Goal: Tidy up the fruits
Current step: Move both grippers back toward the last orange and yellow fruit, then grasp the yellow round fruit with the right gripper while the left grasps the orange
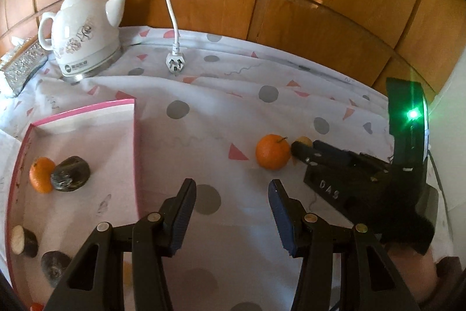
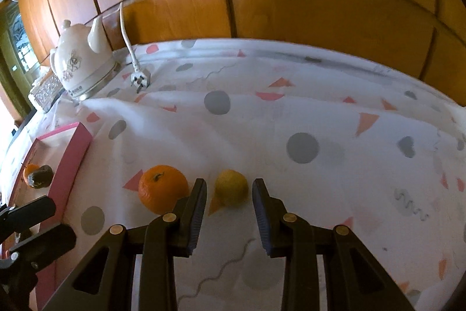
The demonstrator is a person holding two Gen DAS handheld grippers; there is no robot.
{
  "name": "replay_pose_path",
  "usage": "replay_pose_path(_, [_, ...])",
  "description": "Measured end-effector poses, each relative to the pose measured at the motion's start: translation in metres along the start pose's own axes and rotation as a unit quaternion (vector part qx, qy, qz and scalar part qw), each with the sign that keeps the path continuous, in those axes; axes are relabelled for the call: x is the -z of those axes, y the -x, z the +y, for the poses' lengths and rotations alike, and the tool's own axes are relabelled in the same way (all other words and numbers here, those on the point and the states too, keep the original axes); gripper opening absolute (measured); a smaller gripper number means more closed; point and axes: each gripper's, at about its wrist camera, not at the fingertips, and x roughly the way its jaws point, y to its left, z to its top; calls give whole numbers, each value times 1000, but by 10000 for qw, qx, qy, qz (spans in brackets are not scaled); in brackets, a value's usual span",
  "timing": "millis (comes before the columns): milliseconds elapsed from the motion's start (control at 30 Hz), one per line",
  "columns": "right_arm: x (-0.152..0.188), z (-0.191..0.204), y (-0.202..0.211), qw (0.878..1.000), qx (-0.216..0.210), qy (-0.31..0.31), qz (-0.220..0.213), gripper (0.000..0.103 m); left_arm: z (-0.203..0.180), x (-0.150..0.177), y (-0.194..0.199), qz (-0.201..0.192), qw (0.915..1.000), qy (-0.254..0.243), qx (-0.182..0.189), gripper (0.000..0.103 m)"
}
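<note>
Right tool (image 2: pixel 228 212) stood spread around nothing, lemon (image 2: pixel 231 191) just ahead — left tool (image 1: pixel 231 216) spread too. Best to centre the lemon between the fingers before closing — orange (image 2: pixel 163 188) sat close beside.

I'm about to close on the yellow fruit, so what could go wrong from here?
1. The right claw has its left finger near the orange; closing may nudge it.
2. The yellow fruit sits at the fingertips, so a shallow pinch might squirt it away across the tablecloth.
</note>
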Motion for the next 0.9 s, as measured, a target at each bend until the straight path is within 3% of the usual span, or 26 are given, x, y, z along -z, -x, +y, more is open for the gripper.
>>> replay_pose_path(33, [1, 0, -4, 10000, 11, 25, 47, 24, -1, -1, -4, 32, 10000, 17, 17, 52])
replay_pose_path(400, [13, -21, 9, 9989, 459, -72, 36, 24, -20, -9, -35, 229, 9996, -8, 192, 53])
replay_pose_path(533, [18, -31, 16, 9982, 592, -127, 27, 24, -31, -16, -44, 204, 9996, -76, 176, 60])
replay_pose_path(900, [32, -42, 25, 9968, 755, -228, -95, 24, -42, -23, -80, 357, 9993, -60, 17, 59])
